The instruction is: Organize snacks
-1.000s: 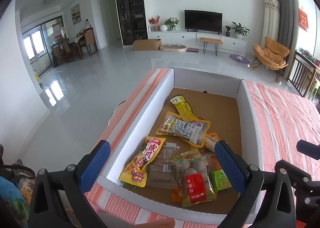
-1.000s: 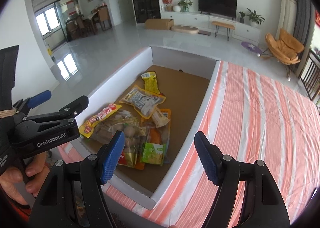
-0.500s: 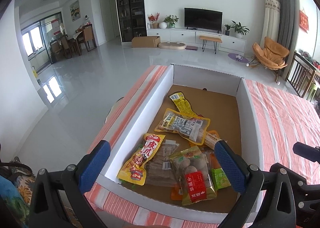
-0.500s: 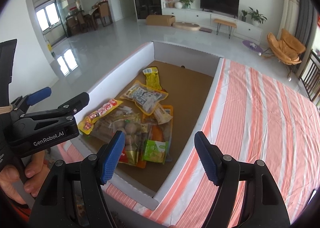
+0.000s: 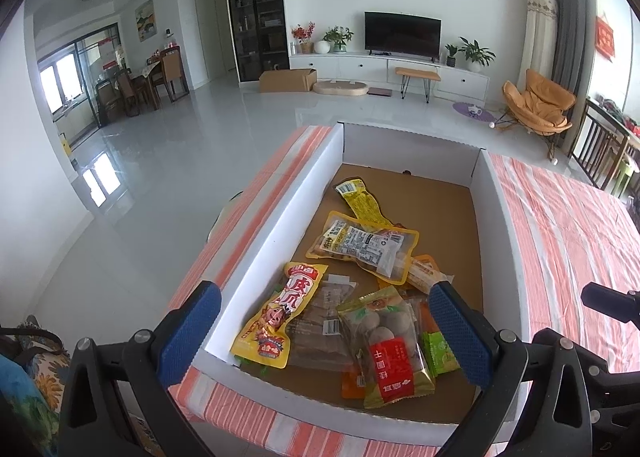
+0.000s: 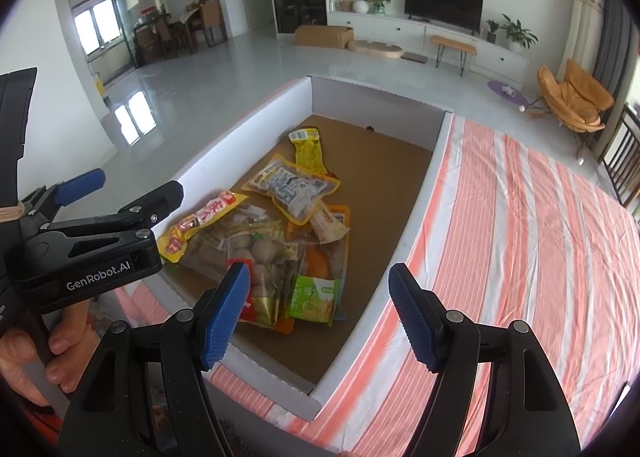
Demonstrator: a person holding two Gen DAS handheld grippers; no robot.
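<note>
A shallow white cardboard box (image 5: 276, 225) (image 6: 240, 137) with a brown floor sits on a striped tablecloth and holds several snack packets. Among them are a yellow packet with red lettering (image 5: 280, 313) (image 6: 200, 223), a clear bag of brown balls with a red label (image 5: 390, 341) (image 6: 256, 257), a yellow-edged pouch (image 5: 364, 245) (image 6: 292, 189), a long yellow packet (image 5: 360, 199) (image 6: 308, 147) and a small green packet (image 5: 438, 351) (image 6: 314, 297). My left gripper (image 5: 324, 333) hovers open over the box's near end, empty. My right gripper (image 6: 326, 311) hovers open over the near right corner, empty.
The orange-and-white striped tablecloth (image 6: 520, 237) stretches bare to the right of the box. A person's hand (image 6: 24, 361) holds the left gripper's handle at the left edge. Beyond the table lie a glossy floor, a TV unit and an orange chair (image 5: 536, 105).
Both views have shifted only slightly; the box sits a little higher in frame. Both grippers stay open and no packet has moved.
</note>
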